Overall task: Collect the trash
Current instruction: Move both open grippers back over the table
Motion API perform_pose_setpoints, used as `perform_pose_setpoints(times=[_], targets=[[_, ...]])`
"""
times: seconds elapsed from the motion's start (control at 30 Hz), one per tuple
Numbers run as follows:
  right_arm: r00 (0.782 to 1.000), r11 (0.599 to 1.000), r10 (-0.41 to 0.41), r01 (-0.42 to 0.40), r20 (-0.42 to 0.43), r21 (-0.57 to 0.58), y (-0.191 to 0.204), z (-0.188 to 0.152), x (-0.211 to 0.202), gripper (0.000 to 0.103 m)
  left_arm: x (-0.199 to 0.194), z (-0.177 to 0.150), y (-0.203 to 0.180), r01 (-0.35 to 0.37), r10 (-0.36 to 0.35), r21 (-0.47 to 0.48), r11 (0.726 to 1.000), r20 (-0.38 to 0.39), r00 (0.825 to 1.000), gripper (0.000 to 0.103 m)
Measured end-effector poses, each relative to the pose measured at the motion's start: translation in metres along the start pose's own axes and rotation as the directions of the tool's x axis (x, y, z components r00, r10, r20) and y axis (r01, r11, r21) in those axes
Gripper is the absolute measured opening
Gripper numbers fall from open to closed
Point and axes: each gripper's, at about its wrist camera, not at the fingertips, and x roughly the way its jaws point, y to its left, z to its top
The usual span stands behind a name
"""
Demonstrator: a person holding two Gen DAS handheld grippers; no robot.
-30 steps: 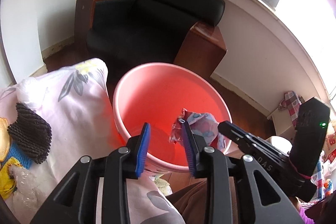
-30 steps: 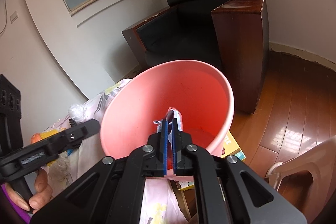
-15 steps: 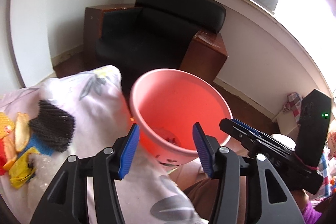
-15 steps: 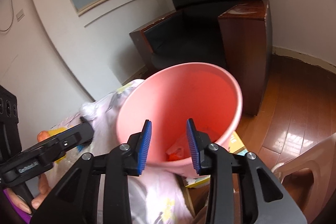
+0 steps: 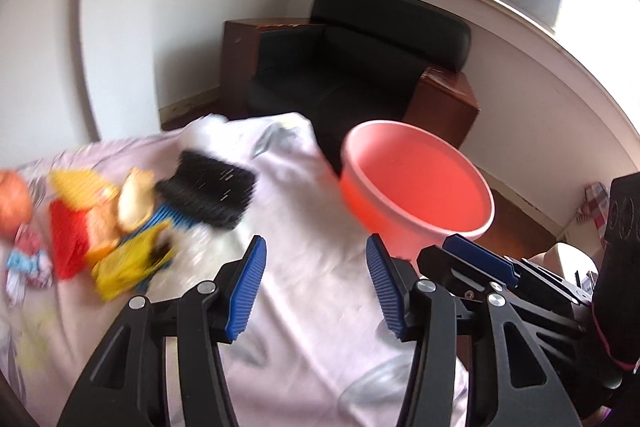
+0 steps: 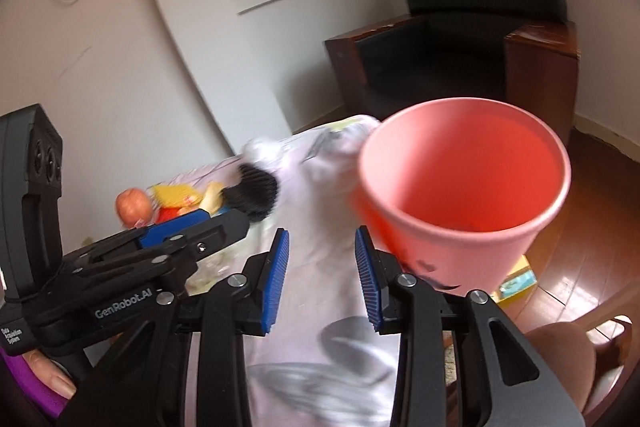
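The pink bin (image 5: 420, 195) stands off the cloth-covered table's right edge, right of both grippers; it also fills the right of the right wrist view (image 6: 464, 195). A blurred trash pile lies on the cloth at the left: a black mesh piece (image 5: 208, 187), a yellow wrapper (image 5: 128, 259), a red wrapper (image 5: 68, 239) and a small blue-white wrapper (image 5: 28, 263). My left gripper (image 5: 314, 267) is open and empty over bare cloth, right of the pile. My right gripper (image 6: 322, 259) is open and empty too, over the cloth beside the bin.
A pale floral cloth (image 5: 320, 307) covers the table. A round orange fruit (image 6: 134, 205) lies at the pile's far left. A black armchair with wooden arms (image 5: 360, 67) stands behind the bin. Wooden floor (image 6: 580, 227) and a small box (image 6: 516, 283) lie below it.
Both grippers opened and the wrapper held over the bin dropped into it. Both views have swung left, away from the bin and toward the pile on the cloth.
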Motion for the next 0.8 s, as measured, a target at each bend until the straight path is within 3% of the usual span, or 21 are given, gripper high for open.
perform_pose_setpoints(times=[0.23, 0.4, 0.57, 0.7, 0.8], targets=[[0.999, 0.994, 0.048, -0.046, 0.010, -0.102, 0.035, -0.006, -0.005, 0.035, -0.022, -0.026, 0.033, -0.021, 0.019, -0.091, 0.996, -0.023, 1.000, 0.051], [0.996, 0.990, 0.080, -0.082, -0.029, -0.119, 0.046, -0.010, 0.000, 0.035, -0.041, -0.031, 0.055, -0.048, 0.053, -0.175, 0.983, 0.021, 0.998, 0.059], [0.994, 0.983, 0.102, -0.106, -0.034, -0.151, 0.060, -0.016, 0.000, 0.035, -0.055, -0.034, 0.063, -0.099, 0.111, -0.200, 0.975, 0.049, 0.993, 0.059], [0.983, 0.972, 0.170, -0.178, -0.061, -0.156, 0.067, -0.018, 0.003, 0.035, -0.060, -0.037, 0.070, -0.127, 0.138, -0.220, 0.967, 0.039, 0.990, 0.059], [0.981, 0.967, 0.180, -0.191, -0.073, -0.170, 0.073, -0.019, 0.004, 0.035, -0.062, -0.039, 0.076, -0.139, 0.151, -0.237, 0.962, 0.035, 0.988, 0.067]])
